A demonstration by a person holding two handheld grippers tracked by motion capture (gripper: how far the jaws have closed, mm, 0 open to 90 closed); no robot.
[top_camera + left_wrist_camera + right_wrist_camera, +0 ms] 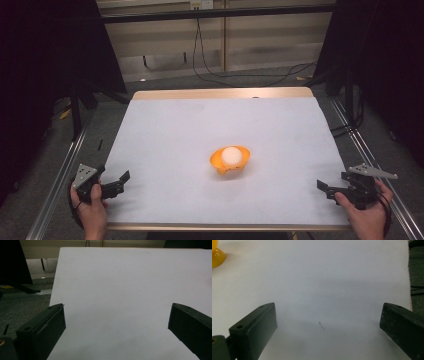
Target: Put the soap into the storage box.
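I see both tongs spread apart and empty: left gripper and right gripper, each well apart from the orange bowl holding a white ball.

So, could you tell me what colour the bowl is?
Orange bowl, clearest in the high view.

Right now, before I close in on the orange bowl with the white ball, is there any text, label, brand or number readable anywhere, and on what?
None can be read.
Orange bowl: plain, no marking.
White ball: plain.
White table cover: blank; one tiny dark speck, not a character.
Left gripper and right gripper: no legible label.
Pale plate on the far wall: too small and blurred to read.
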